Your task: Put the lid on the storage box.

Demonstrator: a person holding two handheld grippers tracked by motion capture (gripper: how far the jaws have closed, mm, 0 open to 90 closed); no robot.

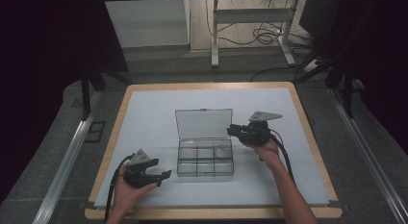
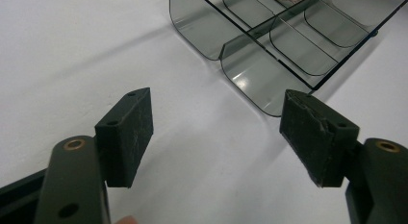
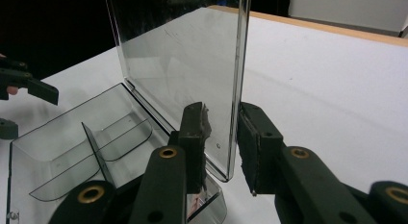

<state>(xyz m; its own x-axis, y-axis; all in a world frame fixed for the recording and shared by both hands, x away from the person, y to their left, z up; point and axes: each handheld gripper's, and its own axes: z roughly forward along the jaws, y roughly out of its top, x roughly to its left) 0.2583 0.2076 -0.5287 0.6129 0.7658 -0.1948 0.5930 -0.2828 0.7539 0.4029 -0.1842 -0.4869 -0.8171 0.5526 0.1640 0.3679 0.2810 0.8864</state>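
Apparently the left gripper (image 1: 161, 176) waits with jaws wide apart and empty, near the front left corner of the box (image 1: 205, 159), maybe to steady it. In the middle of the table (image 1: 144, 118) the box lies with its long side across, its lid (image 1: 204, 123) upright at the back. The right gripper (image 3: 222, 137) straddles the lid's right edge with a gap at both pads, probably to swing it.

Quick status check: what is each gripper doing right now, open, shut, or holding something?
Left gripper: open, nothing between its jaws, pointed at the clear box.
Right gripper: jaws straddle the side edge of the upright box lid; whether they press on it cannot be told.
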